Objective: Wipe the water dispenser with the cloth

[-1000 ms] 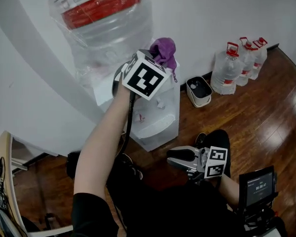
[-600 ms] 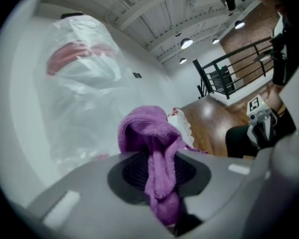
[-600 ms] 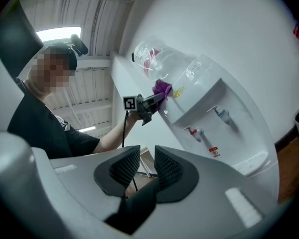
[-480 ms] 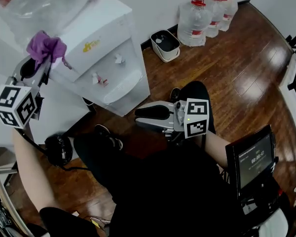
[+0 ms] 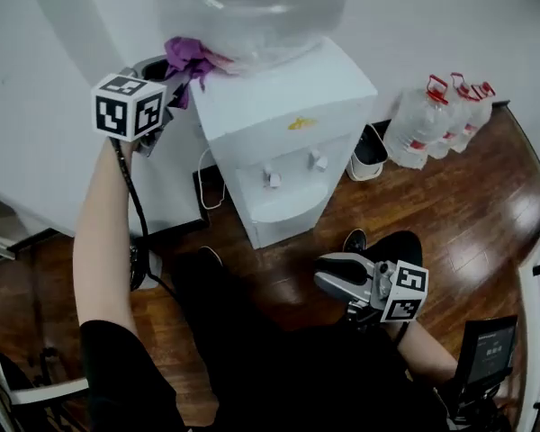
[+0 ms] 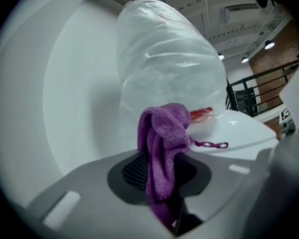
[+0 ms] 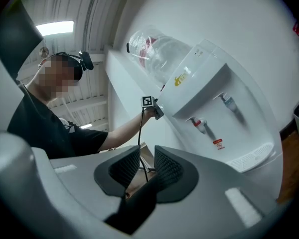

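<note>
At the top left corner of the water dispenser (image 5: 292, 106), the left gripper (image 5: 169, 81) was raised on an outstretched arm, its marker cube (image 5: 126, 106) facing the head camera; its jaws were closed on the cloth (image 6: 162, 143), a purple bundle that stood up from between the ribbed pads and folded over at its top, with a thin loop trailing to the right over the white top surface; in the head view the cloth sat just beside the base of the clear bottle (image 5: 252, 7) that stood inverted on the dispenser; whether the cloth pressed on the surface could not be told. Lower down, near the person's lap, the right gripper (image 5: 328, 275) was held roughly level, well apart from the dispenser; its own view showed the two pads standing apart with nothing gripped, only a dark cable and floor seen through the gap; that view also looked at the dispenser's front, where two taps (image 7: 209, 116) sat above the drip tray (image 7: 254, 153). On the wooden floor (image 5: 486, 205) to the dispenser's right stood a small white bin (image 5: 371, 151) and, beside it against the wall, a row of spare water bottles (image 5: 436, 115) with red handles.
</note>
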Tool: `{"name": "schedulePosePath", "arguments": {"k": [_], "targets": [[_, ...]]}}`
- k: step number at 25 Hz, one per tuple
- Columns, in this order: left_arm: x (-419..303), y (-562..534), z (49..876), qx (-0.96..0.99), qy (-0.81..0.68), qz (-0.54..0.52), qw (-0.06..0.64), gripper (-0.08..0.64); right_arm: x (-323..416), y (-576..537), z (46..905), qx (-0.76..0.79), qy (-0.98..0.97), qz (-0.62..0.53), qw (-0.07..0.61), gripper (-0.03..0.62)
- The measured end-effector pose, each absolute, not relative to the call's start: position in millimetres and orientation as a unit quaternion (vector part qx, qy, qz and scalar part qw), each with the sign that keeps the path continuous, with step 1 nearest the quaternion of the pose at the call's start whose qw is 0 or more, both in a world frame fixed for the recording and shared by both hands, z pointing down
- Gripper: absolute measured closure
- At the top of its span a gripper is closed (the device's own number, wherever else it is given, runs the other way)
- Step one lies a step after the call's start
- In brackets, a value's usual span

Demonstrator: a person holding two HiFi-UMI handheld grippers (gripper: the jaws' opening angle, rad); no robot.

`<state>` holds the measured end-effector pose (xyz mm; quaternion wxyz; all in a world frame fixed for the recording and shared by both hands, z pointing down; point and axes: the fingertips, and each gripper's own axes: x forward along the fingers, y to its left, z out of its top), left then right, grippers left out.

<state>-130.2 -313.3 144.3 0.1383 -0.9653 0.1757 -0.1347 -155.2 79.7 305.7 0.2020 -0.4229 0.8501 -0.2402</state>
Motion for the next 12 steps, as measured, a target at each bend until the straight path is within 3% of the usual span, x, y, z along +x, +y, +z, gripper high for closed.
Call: {"name": "schedulePosePath", "arguments": {"k": [7, 12], "targets": [[-142, -413, 163, -0.939, 0.297, -0.141, 0.102, 0.451, -148, 64, 325, -0.415, 0.855, -0.275, 0.143, 0.502], [-148, -410, 214, -0.951, 0.249, -0.160, 0.088, 0.451, -144, 55, 337, -0.438, 0.840, -0.290, 0.135, 0.505]]}}
